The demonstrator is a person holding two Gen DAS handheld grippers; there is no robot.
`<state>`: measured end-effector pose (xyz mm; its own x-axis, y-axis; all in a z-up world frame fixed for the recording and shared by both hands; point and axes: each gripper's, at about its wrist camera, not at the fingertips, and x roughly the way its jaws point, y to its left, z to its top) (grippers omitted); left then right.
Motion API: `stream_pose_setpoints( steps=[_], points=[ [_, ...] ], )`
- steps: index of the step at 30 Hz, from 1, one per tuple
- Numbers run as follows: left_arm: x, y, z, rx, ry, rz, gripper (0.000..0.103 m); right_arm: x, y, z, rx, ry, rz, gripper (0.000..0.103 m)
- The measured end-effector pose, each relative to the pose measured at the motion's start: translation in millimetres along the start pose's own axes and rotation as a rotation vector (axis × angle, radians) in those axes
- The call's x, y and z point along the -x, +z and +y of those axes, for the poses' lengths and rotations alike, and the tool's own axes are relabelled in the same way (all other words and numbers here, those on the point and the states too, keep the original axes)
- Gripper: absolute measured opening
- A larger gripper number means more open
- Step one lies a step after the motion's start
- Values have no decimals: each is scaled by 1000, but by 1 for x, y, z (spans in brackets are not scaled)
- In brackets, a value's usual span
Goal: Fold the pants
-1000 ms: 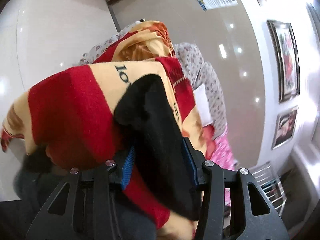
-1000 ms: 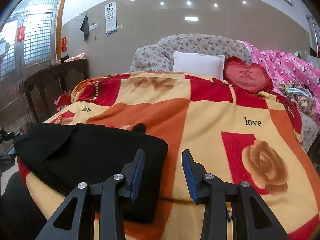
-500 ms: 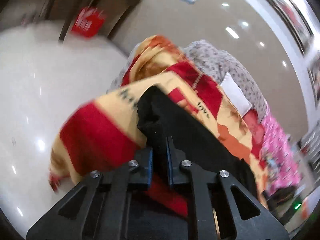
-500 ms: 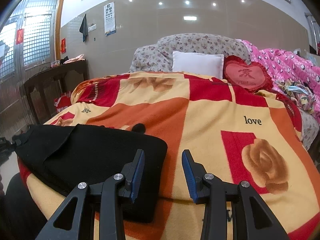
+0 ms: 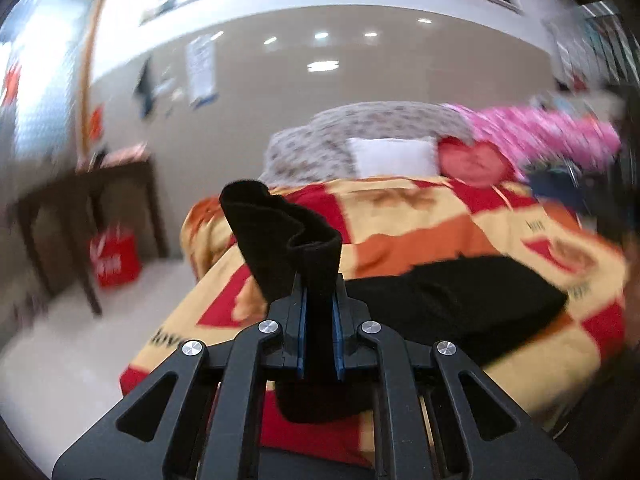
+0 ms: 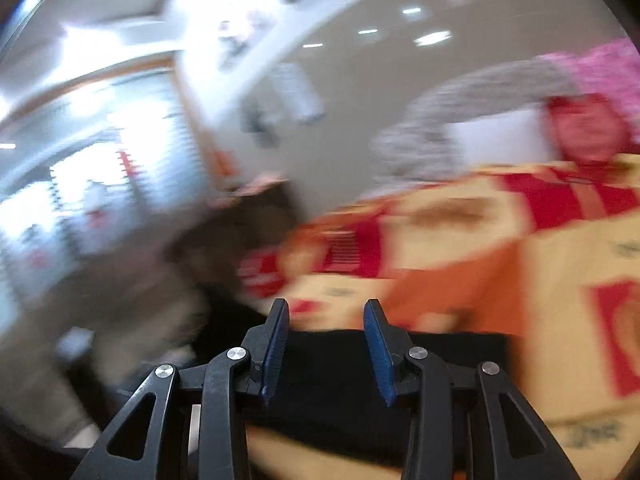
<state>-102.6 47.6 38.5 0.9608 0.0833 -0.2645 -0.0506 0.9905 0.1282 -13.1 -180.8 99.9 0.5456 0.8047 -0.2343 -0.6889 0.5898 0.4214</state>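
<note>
- Our left gripper (image 5: 320, 320) was clamped tight on one end of the black pants (image 5: 460, 300), jaws nearly together with a fold of fabric squeezed between the blue pads. Looks like they'd just finished closing on it.
- The pinched end stuck up past the fingers toward 11 o'clock like a floppy cuff, and the rest of the pants trailed off to about 3 o'clock, lying flat on the red-and-yellow blanket (image 5: 420, 216).
- We figured that end was raised so it could be carried over the rest and laid down as a fold. That's only our read.
- Our right gripper (image 6: 326, 344) sat partly open with nothing between the fingers, low over the dark cloth at 6 o'clock in its own view. Probably there to pin or steady that end, though we couldn't tell if it touched.
- Right view was super smeared, so not much detail there.
- Background stuff: white pillow (image 5: 394, 156) at 12 o'clock, red heart cushion (image 5: 476, 164) just beside it, red bag (image 5: 116, 260) on the floor at 9 o'clock.
</note>
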Motion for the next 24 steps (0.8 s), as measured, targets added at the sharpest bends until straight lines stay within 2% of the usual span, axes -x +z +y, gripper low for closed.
stream_pose_setpoints(
  steps=[2,4,6,9,13,15,17,21,24],
  points=[
    [6,-3,-16,-91,-23,-32,9,-12,7,18,16,157,35,43],
    [12,-6,-24,-144,-55,-56,9,-29,10,28,34,230,84,47],
    [18,-8,-30,-182,-102,-68,9,-48,8,32,52,179,138,47],
    [21,-10,-35,-217,-136,-67,9,-66,5,32,38,188,191,47],
    [23,-9,-34,-221,-163,-70,9,-74,4,30,56,109,199,47],
    [22,-8,-37,-225,-174,-66,9,-74,3,29,71,77,198,38],
    [22,-4,-40,-225,-192,-68,9,-82,2,19,59,70,255,9],
    [21,13,-44,-166,-226,-79,9,-75,13,-7,-42,53,244,8],
    [17,33,-50,-90,-294,-85,9,-61,23,-29,-123,60,223,8]
  ],
)
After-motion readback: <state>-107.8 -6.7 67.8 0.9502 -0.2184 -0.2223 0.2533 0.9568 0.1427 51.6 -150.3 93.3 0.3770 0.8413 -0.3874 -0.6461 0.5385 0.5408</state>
